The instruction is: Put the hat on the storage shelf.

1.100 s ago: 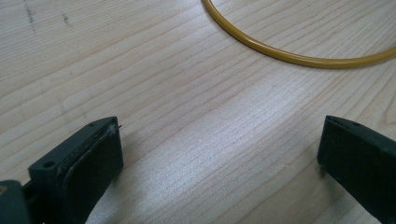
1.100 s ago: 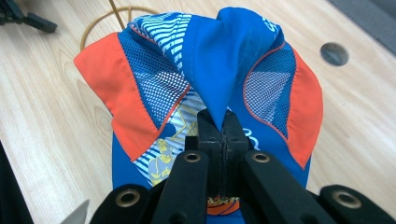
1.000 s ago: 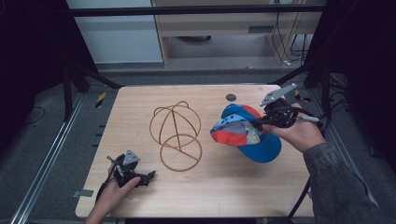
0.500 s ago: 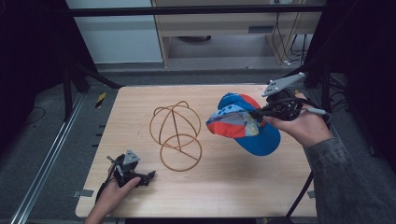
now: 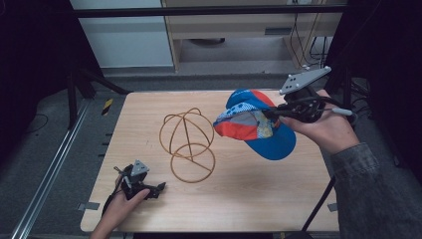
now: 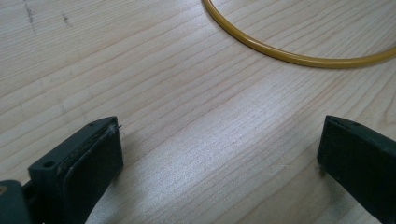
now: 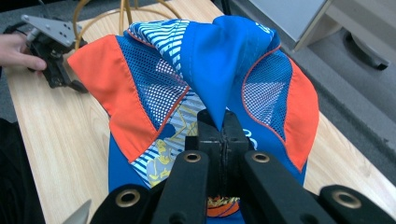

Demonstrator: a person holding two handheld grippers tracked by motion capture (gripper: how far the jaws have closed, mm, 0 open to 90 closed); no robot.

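Right gripper (image 7: 223, 128): jaws pressed together on a pinch of blue crown fabric of the cap (image 5: 254, 127), near its top. We read that as a grip picked so the cap hangs open-side down, brim and mesh panels drooping free.

Cap is airborne, just right of the wire stand (image 5: 188, 144) and a bit above its dome, not touching it. We take the stand as the target: a rounded wire frame on a ring base, shaped to take a crown. Holding high beside it leaves room to come over the dome.

Left gripper (image 5: 144, 186): jaws spread wide, nothing between them, resting low on the worktop (image 5: 249, 199) in front of the stand and to its left. Its own view shows the stand's base ring just ahead, so we judge it's parked ready to steady the base.

Risk we see: a light frame could skid if the cap drags it.
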